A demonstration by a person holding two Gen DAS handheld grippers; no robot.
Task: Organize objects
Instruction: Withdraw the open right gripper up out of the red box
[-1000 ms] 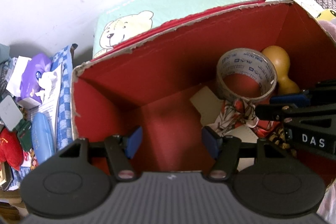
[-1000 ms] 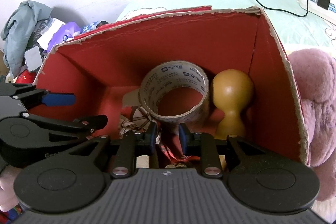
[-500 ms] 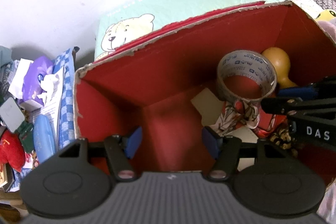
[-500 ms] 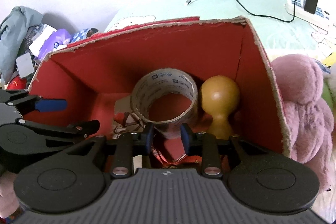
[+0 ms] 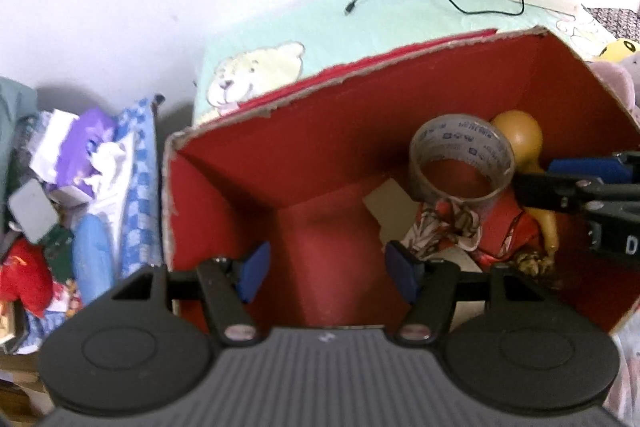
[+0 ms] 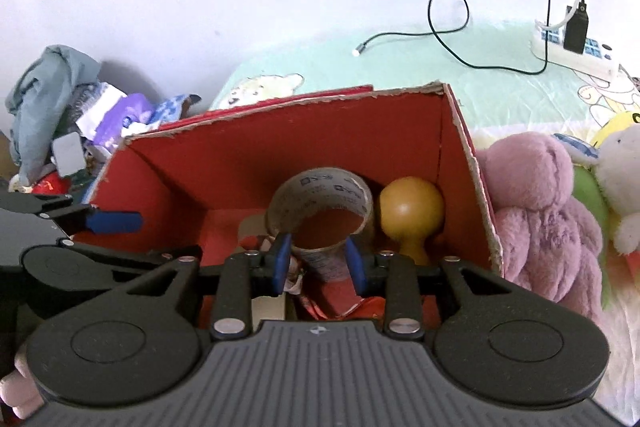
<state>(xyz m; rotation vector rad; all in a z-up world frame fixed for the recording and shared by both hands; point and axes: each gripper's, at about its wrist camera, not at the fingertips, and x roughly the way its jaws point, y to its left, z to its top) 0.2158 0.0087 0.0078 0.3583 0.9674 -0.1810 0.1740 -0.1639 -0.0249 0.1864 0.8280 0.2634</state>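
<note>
The red cardboard box (image 6: 468,163) stands open on a mint-green bedspread (image 6: 400,67), and everything else sits in relation to it. Inside, toward its far right corner, a roll of brown tape (image 6: 320,195) stands on edge just beside a tan gourd-shaped wooden object (image 6: 412,213); a red patterned cloth (image 5: 452,227) lies crumpled under the roll.

The right gripper (image 6: 320,259) hovers over the box's near edge, its blue pads spread either side of the roll's lower rim; whether they touch it is hard to judge. The left gripper (image 5: 328,267) hangs over the box's bare left half, spread wide and grasping nothing.

Outside the right wall lies a pink plush toy (image 6: 540,219); beyond the far wall, a power strip (image 6: 576,55).
</note>
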